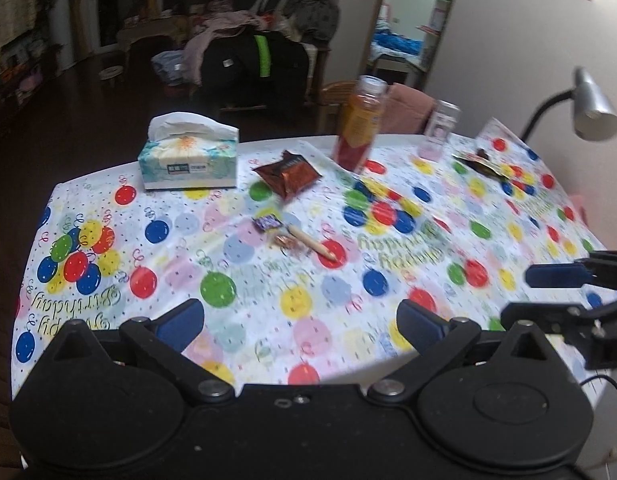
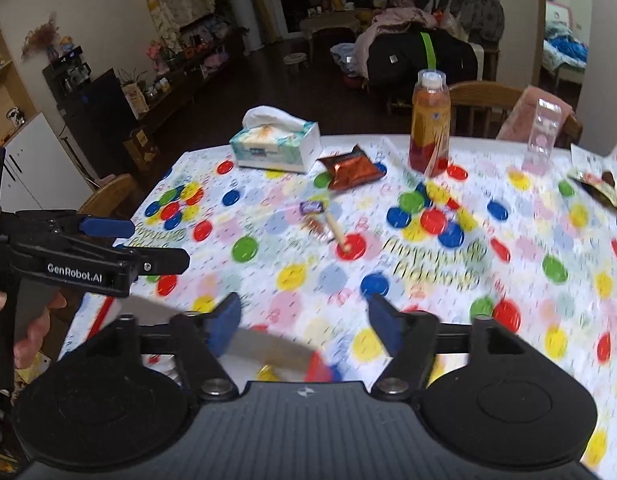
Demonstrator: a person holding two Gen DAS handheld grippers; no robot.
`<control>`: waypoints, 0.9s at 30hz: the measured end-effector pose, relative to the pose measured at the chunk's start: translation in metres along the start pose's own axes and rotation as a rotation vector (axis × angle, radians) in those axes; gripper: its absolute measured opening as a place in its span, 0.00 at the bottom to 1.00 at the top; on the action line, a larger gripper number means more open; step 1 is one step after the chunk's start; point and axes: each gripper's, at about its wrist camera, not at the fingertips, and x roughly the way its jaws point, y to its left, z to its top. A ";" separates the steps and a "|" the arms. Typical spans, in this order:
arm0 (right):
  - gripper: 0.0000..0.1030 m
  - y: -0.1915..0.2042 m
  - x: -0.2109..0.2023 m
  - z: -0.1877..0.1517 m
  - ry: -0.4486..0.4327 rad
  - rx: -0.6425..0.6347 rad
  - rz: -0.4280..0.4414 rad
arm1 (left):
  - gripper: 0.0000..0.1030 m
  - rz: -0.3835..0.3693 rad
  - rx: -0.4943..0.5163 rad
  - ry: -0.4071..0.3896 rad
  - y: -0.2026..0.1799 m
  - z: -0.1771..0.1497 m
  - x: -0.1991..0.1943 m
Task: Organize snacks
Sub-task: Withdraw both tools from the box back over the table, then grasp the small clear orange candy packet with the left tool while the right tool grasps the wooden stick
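On the balloon-print tablecloth (image 1: 268, 292) lie a red-brown foil snack bag (image 1: 288, 174) (image 2: 352, 168), a small purple candy (image 1: 267, 223) (image 2: 311, 207), a clear-wrapped orange candy (image 1: 286, 242) (image 2: 316, 226) and a wooden stick (image 1: 312, 242) (image 2: 338, 232). A dark snack wrapper (image 1: 482, 164) (image 2: 600, 186) lies at the far right. My left gripper (image 1: 300, 320) (image 2: 148, 244) hovers open over the near table edge, holding nothing. Beside it on the right, my right gripper (image 2: 304, 328) (image 1: 548, 294) is open too, well short of the candies.
A tissue box (image 1: 188, 156) (image 2: 276, 144) stands at the back left, an orange drink bottle (image 1: 358, 124) (image 2: 428, 124) and a clear plastic box (image 1: 438, 132) (image 2: 542, 136) at the back. A desk lamp (image 1: 592, 108) hangs over the right side. Chairs stand behind the table.
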 end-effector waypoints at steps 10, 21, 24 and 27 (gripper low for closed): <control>0.72 -0.044 0.076 0.042 0.086 -0.082 0.035 | 1.00 0.073 -0.157 0.031 0.016 0.051 0.069; 0.72 -0.055 0.158 0.058 0.140 -0.207 0.035 | 0.99 0.116 -0.250 0.107 0.011 0.074 0.147; 0.72 -0.055 0.176 0.060 0.168 -0.237 0.094 | 0.99 0.118 -0.278 0.130 0.011 0.076 0.166; 0.72 -0.055 0.193 0.061 0.184 -0.249 0.114 | 0.94 0.129 -0.290 0.163 0.011 0.075 0.186</control>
